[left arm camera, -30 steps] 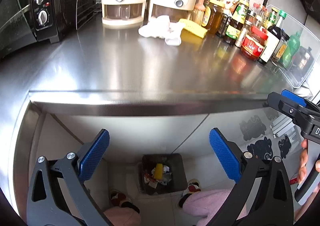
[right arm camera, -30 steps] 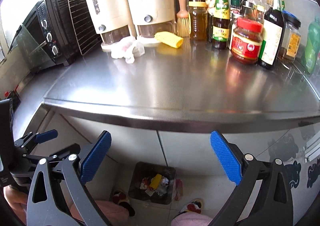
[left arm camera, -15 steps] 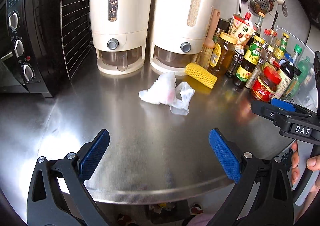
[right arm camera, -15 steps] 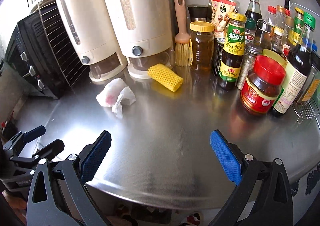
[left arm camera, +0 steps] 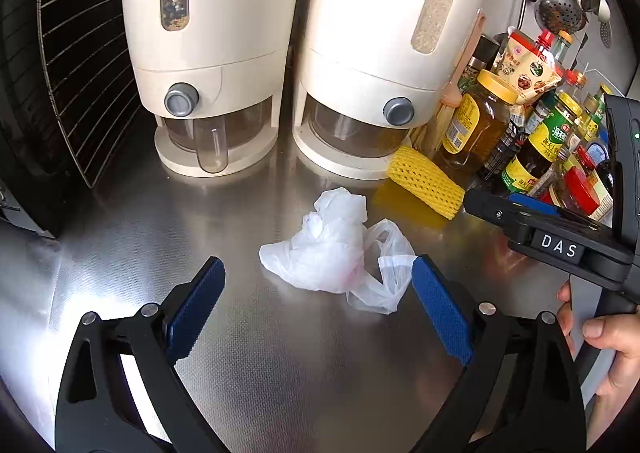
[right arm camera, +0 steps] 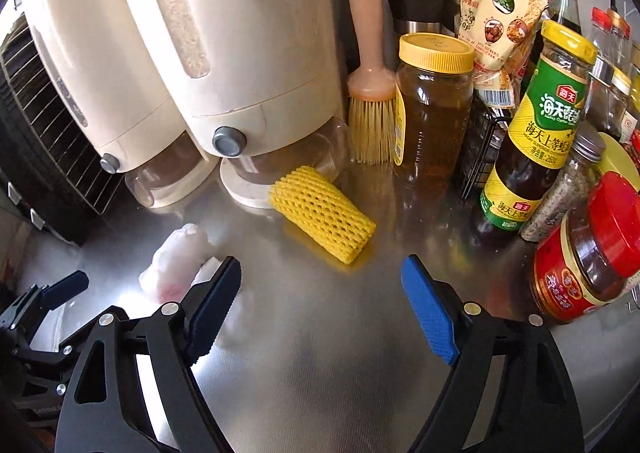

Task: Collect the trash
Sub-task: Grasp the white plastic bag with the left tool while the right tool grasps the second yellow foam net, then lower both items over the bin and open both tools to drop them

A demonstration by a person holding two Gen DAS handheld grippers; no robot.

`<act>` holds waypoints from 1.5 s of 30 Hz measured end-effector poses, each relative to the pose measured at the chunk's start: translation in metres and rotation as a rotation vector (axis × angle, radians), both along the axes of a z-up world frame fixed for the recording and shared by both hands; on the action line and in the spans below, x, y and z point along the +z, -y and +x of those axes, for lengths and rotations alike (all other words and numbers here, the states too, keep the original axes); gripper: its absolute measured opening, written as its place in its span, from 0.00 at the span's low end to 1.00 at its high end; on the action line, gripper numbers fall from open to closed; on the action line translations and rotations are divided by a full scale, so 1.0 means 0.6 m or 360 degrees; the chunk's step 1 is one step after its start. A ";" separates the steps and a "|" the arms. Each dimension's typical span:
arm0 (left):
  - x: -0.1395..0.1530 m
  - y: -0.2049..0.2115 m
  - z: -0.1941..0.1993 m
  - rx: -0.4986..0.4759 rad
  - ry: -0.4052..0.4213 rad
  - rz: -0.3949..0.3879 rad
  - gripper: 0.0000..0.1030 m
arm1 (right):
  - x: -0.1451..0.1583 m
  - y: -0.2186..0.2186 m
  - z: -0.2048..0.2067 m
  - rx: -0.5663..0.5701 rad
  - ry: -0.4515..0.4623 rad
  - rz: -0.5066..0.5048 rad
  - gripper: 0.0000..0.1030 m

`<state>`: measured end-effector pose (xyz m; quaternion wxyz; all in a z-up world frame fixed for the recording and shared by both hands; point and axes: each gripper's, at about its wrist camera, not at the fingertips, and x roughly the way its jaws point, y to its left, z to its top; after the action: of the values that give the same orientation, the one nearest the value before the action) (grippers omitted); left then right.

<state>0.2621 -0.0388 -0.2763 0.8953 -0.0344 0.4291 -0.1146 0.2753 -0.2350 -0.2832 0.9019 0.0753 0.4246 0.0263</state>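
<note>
A crumpled white plastic bag lies on the steel counter. My left gripper is open, its blue pads either side of the bag's near edge, the right pad touching it. A yellow foam net sleeve lies on the counter beside the right dispenser; it also shows in the left wrist view. My right gripper is open and empty, just short of the sleeve. The bag shows at its left in the right wrist view, partly hidden by the left finger.
Two cream grain dispensers stand at the back. A black oven with a wire rack is at the left. A brush, an oil jar, sauce bottles and a red-lidded jar crowd the right.
Both grippers have risen from below the counter edge and moved forward over the counter. The bag and the yellow sleeve are now close in front of the fingers. The floor bin is out of view.
</note>
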 end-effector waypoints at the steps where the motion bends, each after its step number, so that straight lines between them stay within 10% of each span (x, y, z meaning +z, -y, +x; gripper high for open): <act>1: -0.005 0.000 0.007 -0.0005 -0.0012 -0.0014 0.86 | -0.004 0.002 0.009 -0.0008 -0.0008 0.0004 0.80; 7: -0.030 0.008 0.042 -0.0023 -0.0052 -0.0008 0.81 | -0.032 0.012 0.055 -0.0024 -0.0066 0.0007 0.79; 13: -0.056 0.016 0.063 -0.0081 -0.0128 -0.0004 0.50 | -0.055 0.010 0.081 -0.0020 -0.0105 0.0001 0.77; 23: -0.044 0.029 0.036 -0.0139 -0.0077 0.0039 0.27 | -0.076 0.003 0.086 0.0021 -0.0160 -0.0039 0.12; 45: 0.142 0.018 -0.280 -0.0104 0.0244 0.0041 0.26 | 0.096 -0.029 -0.242 0.0134 0.0137 -0.0136 0.11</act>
<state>0.0941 -0.0498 -0.1913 0.9217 -0.0001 0.3615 -0.1407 0.1304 -0.2173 -0.2254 0.9198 0.0178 0.3889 0.0493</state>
